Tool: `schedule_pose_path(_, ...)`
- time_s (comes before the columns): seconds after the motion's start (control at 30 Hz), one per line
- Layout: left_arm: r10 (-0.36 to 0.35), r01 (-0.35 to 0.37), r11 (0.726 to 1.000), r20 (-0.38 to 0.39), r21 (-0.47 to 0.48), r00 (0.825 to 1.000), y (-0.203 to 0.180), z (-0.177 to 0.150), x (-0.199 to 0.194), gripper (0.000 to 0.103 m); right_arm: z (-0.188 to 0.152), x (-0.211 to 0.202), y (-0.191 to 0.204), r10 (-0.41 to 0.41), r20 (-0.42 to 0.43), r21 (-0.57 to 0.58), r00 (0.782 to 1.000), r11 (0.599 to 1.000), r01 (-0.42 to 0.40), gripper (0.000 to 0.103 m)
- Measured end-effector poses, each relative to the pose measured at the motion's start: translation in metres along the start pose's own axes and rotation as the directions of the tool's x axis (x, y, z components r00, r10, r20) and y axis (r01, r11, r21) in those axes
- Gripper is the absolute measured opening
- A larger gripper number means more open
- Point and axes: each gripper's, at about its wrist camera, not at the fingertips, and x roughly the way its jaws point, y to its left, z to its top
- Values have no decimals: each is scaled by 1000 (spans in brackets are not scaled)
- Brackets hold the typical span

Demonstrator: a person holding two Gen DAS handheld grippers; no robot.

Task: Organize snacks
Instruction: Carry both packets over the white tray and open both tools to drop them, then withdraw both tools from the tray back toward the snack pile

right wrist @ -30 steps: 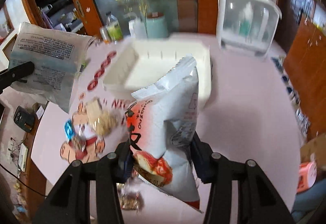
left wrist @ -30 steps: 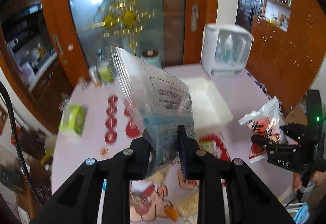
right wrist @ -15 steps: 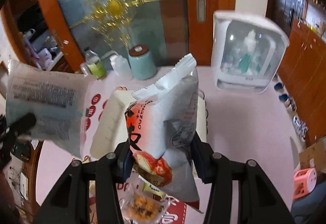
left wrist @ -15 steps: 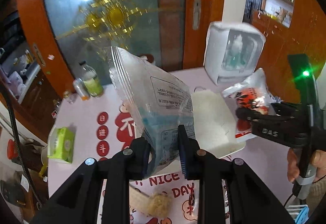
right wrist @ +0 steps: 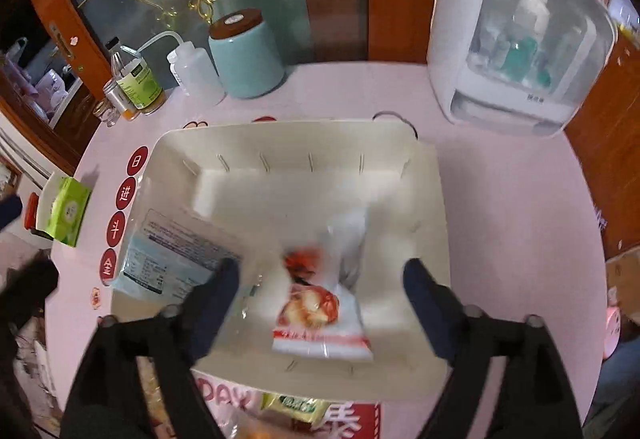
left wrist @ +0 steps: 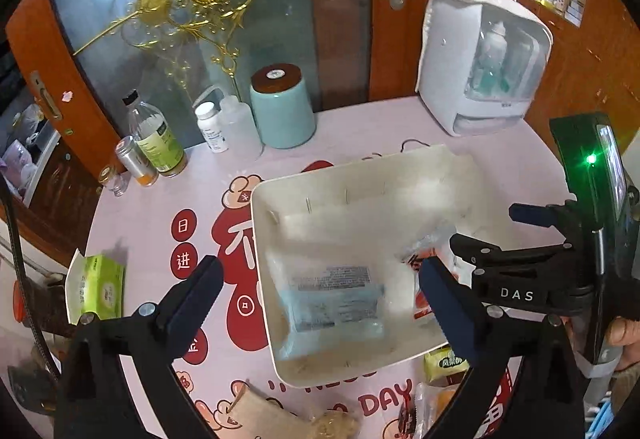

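We log one white bin (right wrist: 436,199) holding a clear blue-printed packet (left wrist: 332,299) and a red-and-white snack bag (right wrist: 320,303). Our left gripper (left wrist: 316,303) and right gripper (right wrist: 320,291) are opening wide, gripping nothing.

Left gripper (left wrist: 320,287) and right gripper (right wrist: 320,279) point downward, jaws opening, gripping nothing.
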Motion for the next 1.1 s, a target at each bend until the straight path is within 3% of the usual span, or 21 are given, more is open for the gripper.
schedule_pose_path(0.2, -9, 9, 1000, 21, -29, 1000, 3, -5, -6, 98, -5, -8, -3, 32, 4, 15, 999, 999, -32, 87)
schedule_pose_path(0.37, -19, 27, 996, 83, -89, 996, 6, -14, -27, 98, -13, -31, -5, 61, 37, 17, 997, 998, -61, 87)
schedule_pose_path(0.63, 22, -15, 999, 135, -52, 991, -6, -28, -79, 98, -34, -82, -9, 111, 104, 10, 988, 994, -113, 87)
schedule_pose_path(0.77, 26, -23, 999, 125, -25, 992, -18, -41, -106, 98, -51, -109, -10, 154, 140, 2, 978, 988, -156, 87)
schedule_pose_path(0.97, -8, 14, 997, 78, -78, 997, -20, -70, -137, 98, -88, -151, -3, 182, 199, -85, 963, 982, -168, 87)
schedule_pose_path(1.1, 8, -2, 995, 71, -97, 997, -20, -94, -155, 98, -112, -166, 3, 212, 175, -126, 961, 973, -192, 87)
